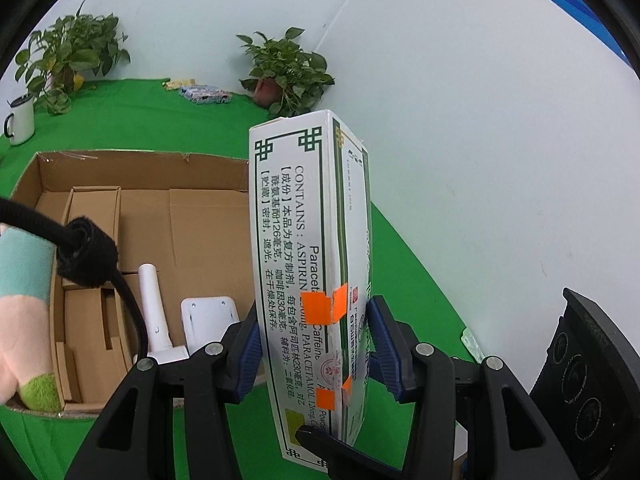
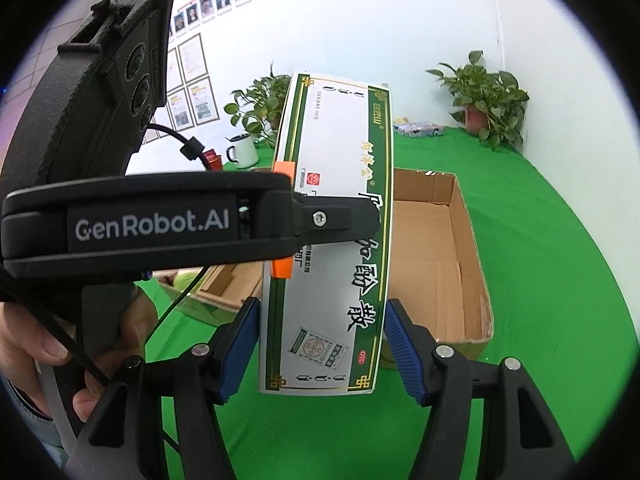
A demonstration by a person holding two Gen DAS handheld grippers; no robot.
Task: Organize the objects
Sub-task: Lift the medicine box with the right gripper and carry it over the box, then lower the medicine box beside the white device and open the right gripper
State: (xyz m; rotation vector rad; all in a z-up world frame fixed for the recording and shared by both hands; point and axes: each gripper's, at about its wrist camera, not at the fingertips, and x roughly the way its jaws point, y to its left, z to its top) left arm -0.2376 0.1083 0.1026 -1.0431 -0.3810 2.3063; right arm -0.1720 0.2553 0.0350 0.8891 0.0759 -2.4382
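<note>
A tall white-and-green medicine box with orange tape stands upright in the air, gripped by my left gripper, whose blue pads press both its sides. In the right wrist view the same box shows its front face, with the left gripper's black finger across it. My right gripper is open; its blue pads flank the box's lower end with small gaps on each side. An open cardboard carton lies behind on the green table, also in the right wrist view.
The carton holds a white plastic bracket, cardboard inserts and a plush toy. Two potted plants, a white mug and small packets stand at the table's back. White walls close the corner.
</note>
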